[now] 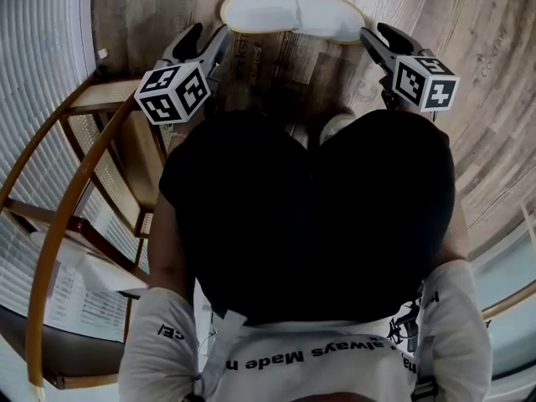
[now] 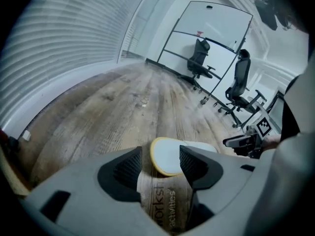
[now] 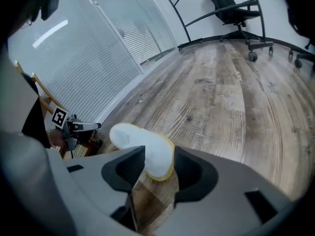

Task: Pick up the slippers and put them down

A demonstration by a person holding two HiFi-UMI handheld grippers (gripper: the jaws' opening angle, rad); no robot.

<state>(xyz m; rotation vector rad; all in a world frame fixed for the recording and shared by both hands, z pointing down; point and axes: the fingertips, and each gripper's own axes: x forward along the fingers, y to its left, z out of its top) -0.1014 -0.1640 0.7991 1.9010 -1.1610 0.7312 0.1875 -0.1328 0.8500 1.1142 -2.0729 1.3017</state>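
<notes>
A white slipper with a yellow rim (image 1: 293,11) lies flat on a brown printed sheet (image 1: 285,65) on the wooden floor; whether a second one lies under it I cannot tell. My left gripper (image 1: 209,38) stands at its left end and my right gripper (image 1: 381,38) at its right end. In the left gripper view the open left gripper (image 2: 161,163) frames the slipper's rounded end (image 2: 170,154), which lies just beyond the pads. In the right gripper view the slipper's other end (image 3: 133,134) reaches in between the jaws of the open right gripper (image 3: 160,163), and the pads do not press on it.
A wooden chair with a cane seat (image 1: 100,141) stands close at the left, with printed papers (image 1: 75,300) below it. The person's dark legs (image 1: 301,216) fill the middle of the head view. Two office chairs (image 2: 199,58) (image 2: 241,77) stand by a far glass partition.
</notes>
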